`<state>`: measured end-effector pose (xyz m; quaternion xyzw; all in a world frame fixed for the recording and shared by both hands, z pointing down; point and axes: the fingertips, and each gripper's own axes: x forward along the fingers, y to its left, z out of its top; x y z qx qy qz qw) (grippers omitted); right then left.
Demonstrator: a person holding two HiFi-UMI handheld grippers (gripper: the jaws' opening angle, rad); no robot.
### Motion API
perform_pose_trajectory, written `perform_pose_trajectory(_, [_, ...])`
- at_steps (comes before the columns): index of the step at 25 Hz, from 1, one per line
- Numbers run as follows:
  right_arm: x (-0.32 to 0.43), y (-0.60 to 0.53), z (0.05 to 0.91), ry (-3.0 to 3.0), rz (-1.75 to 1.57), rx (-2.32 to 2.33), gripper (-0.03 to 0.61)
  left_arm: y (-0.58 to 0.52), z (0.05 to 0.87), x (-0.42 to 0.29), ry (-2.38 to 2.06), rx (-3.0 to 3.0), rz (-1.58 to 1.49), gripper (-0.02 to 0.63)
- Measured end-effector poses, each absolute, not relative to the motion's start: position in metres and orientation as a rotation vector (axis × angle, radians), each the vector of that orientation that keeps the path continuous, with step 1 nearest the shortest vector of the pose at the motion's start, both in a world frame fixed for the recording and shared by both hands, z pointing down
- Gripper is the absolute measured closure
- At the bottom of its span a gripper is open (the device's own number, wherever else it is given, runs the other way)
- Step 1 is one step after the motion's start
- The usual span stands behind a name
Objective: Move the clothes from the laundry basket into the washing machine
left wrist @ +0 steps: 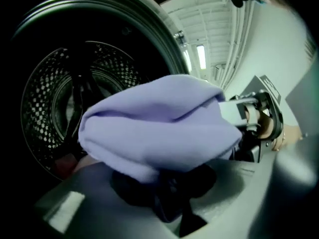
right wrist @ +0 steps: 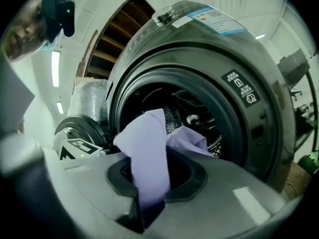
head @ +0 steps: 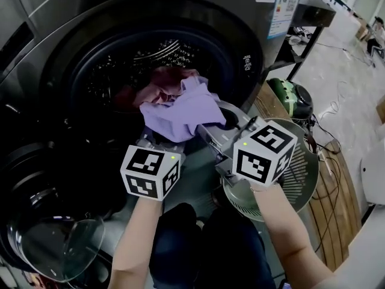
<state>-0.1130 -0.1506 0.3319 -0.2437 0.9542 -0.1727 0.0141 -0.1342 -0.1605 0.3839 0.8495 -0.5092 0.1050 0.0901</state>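
The left tool point(left wrist: 164, 183) and the right tool point(right wrist: 148, 183) each pinch the cloth point(head: 180, 114). It stretches sideways between them at the washer point(head: 255, 41) mouth, one corner pointing into the drum point(head: 120, 71).

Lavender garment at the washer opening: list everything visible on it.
The lavender garment is soft, plain, matte fabric, bunched and folded, with no print visible. It is held at the mouth of the washing machine drum, in front of pinkish clothes lying inside. The left gripper pinches its bunched underside. The right gripper is clamped on a strip running down between its jaws. What kind of garment it is can't be told.
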Motion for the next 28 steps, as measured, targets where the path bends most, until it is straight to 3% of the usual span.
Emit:
perform_pose_trajectory(6, [-0.097,-0.149,0.359,2.998,-0.607,-0.832,0.44,-0.182,0.395,-0.184,-1.58,2.362,0.209,0.508])
perform_pose_trajectory(25, [-0.055,-0.145,0.388,2.961,-0.7,-0.995,0.377,-0.29,0.365,-0.252,-1.835,2.204,0.223,0.502])
perform_pose_trajectory(28, [-0.055,-0.143,0.392,2.957,-0.722,-1.017,0.367,-0.296,0.381,-0.254,-1.861,2.152,0.271,0.416])
